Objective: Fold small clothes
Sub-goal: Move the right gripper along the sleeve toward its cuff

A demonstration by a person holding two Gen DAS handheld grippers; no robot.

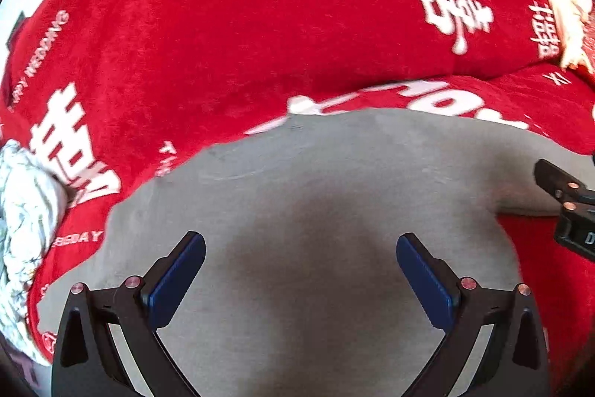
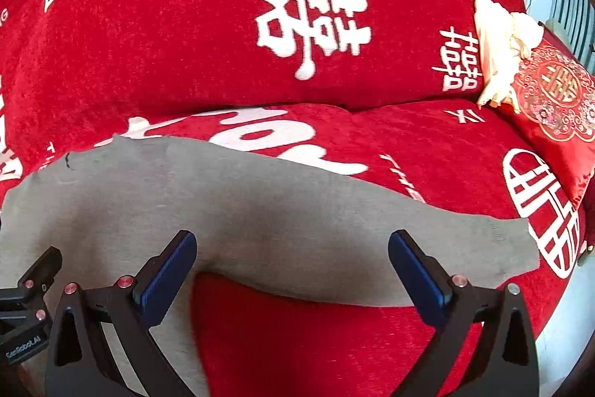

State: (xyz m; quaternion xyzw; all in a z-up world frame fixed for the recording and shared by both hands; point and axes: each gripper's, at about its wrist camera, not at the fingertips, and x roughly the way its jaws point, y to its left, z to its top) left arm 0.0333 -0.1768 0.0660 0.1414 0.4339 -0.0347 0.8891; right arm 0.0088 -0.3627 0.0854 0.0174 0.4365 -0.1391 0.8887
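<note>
A plain grey garment (image 1: 316,196) lies spread flat on a red sofa cover with white lettering (image 1: 230,36). In the right wrist view the grey garment (image 2: 230,211) stretches from the left edge to a sleeve-like end at the right. My left gripper (image 1: 300,248) hovers over the cloth's middle, open, its blue pads (image 1: 178,278) empty. My right gripper (image 2: 292,244) is open too, above the garment's lower edge where red cover shows beneath. Each gripper shows at the edge of the other's view: the right gripper (image 1: 569,207), the left gripper (image 2: 29,300).
A crumpled white patterned cloth (image 1: 22,222) lies at the left of the seat. A cream cloth (image 2: 498,54) and a red embroidered cushion (image 2: 557,106) rest at the right end. The sofa's red backrest (image 2: 186,36) rises just behind the garment.
</note>
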